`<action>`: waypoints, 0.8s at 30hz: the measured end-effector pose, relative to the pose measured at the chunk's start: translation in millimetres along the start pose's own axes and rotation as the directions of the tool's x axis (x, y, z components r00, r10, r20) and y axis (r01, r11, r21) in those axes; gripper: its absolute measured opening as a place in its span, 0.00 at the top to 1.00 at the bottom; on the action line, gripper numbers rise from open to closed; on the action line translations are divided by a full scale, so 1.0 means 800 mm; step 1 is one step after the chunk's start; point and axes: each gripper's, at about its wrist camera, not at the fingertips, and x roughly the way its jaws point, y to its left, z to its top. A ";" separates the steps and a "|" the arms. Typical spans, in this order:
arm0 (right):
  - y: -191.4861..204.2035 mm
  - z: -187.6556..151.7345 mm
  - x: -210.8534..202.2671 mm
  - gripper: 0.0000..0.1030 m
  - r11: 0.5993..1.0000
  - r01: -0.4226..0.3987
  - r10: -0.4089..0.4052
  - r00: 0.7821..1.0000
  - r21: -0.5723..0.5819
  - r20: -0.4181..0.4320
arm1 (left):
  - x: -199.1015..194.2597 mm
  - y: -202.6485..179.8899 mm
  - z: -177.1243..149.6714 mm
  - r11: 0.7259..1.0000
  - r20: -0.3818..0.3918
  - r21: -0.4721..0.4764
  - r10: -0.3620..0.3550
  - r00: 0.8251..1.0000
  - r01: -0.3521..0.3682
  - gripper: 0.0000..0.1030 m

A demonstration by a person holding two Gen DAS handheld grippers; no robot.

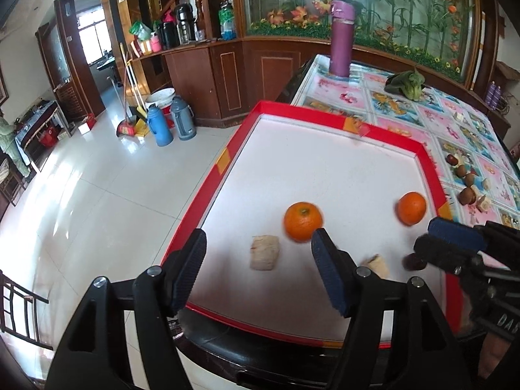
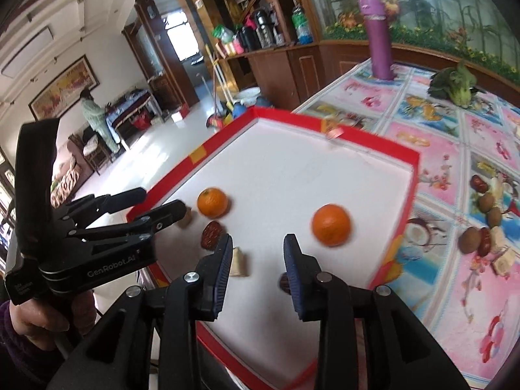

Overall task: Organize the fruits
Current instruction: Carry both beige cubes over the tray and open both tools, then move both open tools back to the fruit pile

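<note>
Both my left gripper and right gripper gape wide, empty. The round orange mandarin, centre frame on the red-rimmed white tray, looks light, soft-skinned; I'd pinch across its middle.

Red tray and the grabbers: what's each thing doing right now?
Red tray: on the table, holding fruit.
Two oranges: lying apart inside the tray.
Left gripper: open, empty.
Right gripper: open, empty.
Purple bottle: upright, lid on.
</note>
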 end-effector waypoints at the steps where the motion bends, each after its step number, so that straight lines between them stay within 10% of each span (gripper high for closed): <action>1: -0.006 0.001 -0.006 0.68 1.000 0.009 -0.009 1.000 0.009 0.012 | -0.004 -0.006 0.002 1.000 0.008 0.010 -0.002 1.000 0.002 0.33; 11: -0.106 -0.015 -0.081 0.68 0.978 0.145 -0.162 0.981 0.153 0.109 | -0.033 -0.099 0.014 0.981 0.053 0.170 -0.102 0.993 0.092 0.27; 24: -0.221 -0.039 -0.100 0.67 0.897 0.250 -0.281 0.959 0.364 0.033 | -0.028 -0.237 0.013 0.887 -0.028 0.392 -0.252 0.967 0.242 0.27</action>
